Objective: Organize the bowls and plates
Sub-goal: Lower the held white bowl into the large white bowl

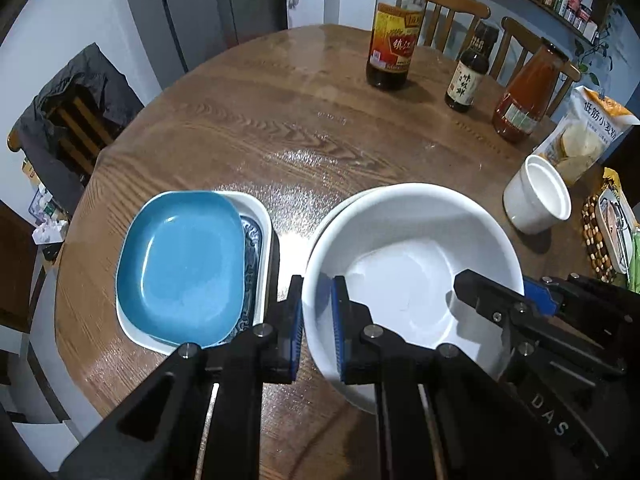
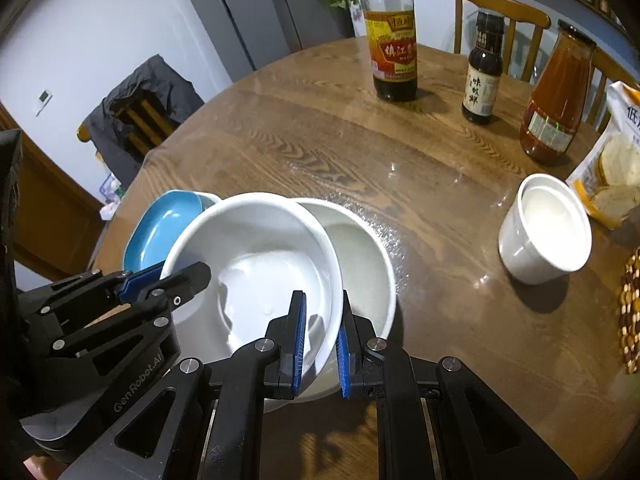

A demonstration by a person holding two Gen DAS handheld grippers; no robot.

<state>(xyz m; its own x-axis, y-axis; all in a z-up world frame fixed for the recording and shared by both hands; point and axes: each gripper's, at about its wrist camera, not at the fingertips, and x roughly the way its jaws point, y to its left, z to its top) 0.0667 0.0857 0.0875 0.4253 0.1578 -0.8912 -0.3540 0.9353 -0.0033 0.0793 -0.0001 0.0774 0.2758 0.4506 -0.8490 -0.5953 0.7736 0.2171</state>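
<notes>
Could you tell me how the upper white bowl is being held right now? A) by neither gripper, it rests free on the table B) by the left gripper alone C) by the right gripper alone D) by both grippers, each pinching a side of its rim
D: the left gripper pinches one side of the round white ceramic bowl's rim and the right gripper pinches the opposite side.

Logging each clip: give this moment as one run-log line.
left gripper: shut on bowl rim | right gripper: shut on opposite rim | second bowl: beneath | blue plate: stacked on tray
</notes>
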